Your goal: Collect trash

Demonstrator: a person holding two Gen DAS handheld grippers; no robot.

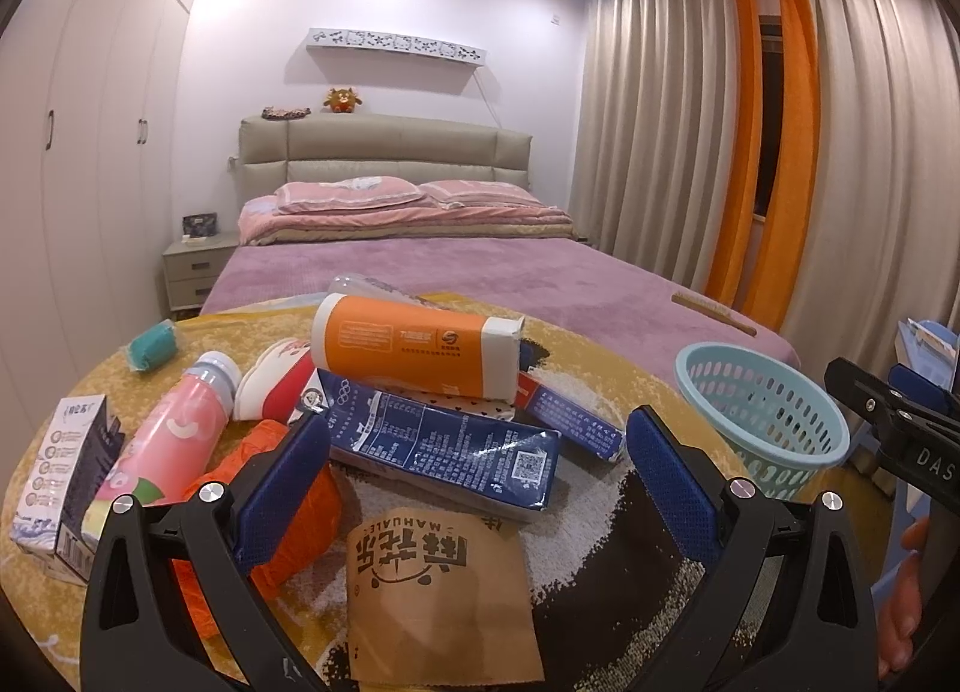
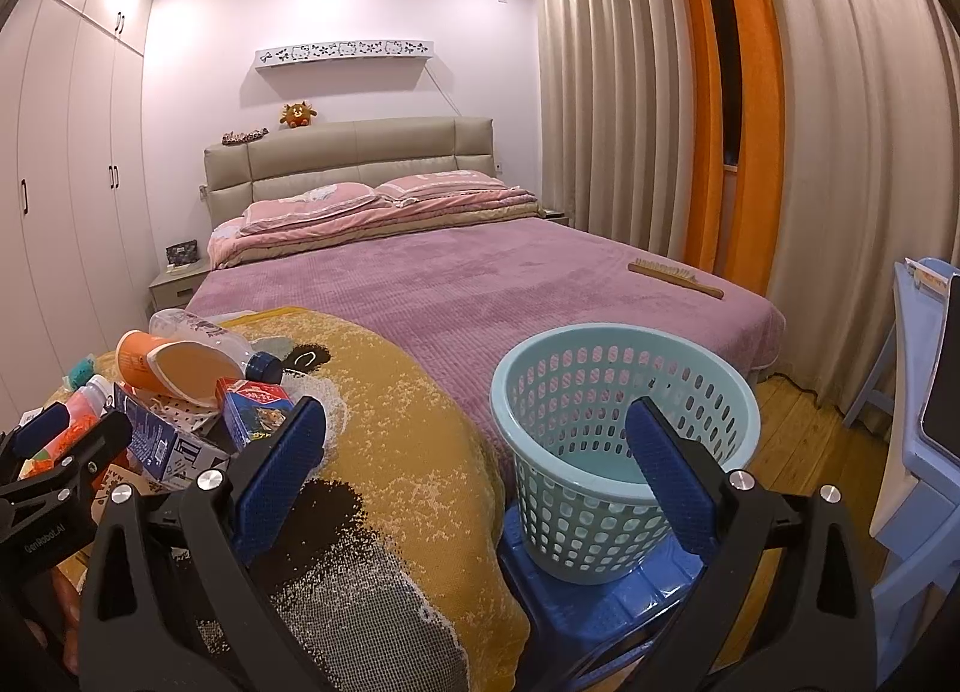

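Note:
A pile of trash lies on a yellow patterned blanket [image 1: 576,368] at the foot of the bed: an orange carton [image 1: 414,347], a dark blue carton [image 1: 456,446], a brown paper bag [image 1: 438,584], a pink bottle [image 1: 174,428], an orange wad [image 1: 300,518] and a white box [image 1: 60,470]. My left gripper [image 1: 480,488] is open and empty, just above the blue carton and paper bag. A light blue basket [image 2: 606,440] stands empty on a blue stool [image 2: 618,602]. My right gripper [image 2: 480,482] is open and empty, between blanket and basket.
A purple bed [image 2: 480,284] stretches behind, with a wooden brush [image 2: 675,278] near its right edge. Curtains [image 2: 780,122] hang at the right, a wardrobe [image 2: 60,182] stands at the left. A light blue chair [image 2: 918,452] stands at the far right on the wooden floor.

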